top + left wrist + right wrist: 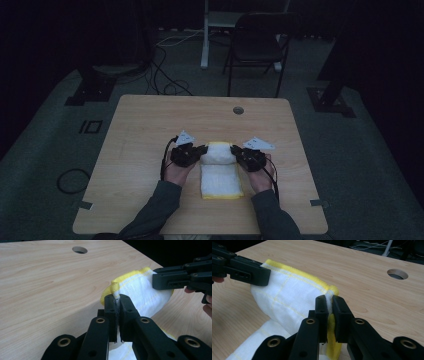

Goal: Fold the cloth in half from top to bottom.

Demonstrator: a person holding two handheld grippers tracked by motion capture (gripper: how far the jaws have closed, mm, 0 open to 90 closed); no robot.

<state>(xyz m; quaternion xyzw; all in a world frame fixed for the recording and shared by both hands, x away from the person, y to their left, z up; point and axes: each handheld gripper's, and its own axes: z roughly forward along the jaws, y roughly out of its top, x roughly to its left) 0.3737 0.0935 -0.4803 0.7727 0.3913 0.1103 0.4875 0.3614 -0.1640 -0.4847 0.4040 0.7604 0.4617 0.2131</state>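
Mid-table [150,120], we are pinching the white, yellow-edged cloth [220,172] at its far corners, left gripper [117,298] and right gripper [329,298] both clamped; soft and light, it is sagging, best held by its hems.

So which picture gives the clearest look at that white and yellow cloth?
The right gripper view: the cloth is close, bright, its yellow hem and stitching plain. The left gripper view shows one pinched corner and a bulging fold; the high view shows its whole folded shape, small and dim.

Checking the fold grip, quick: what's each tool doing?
Left tool: closed on the towel corner.
Right tool: closed on the towel's other corner.
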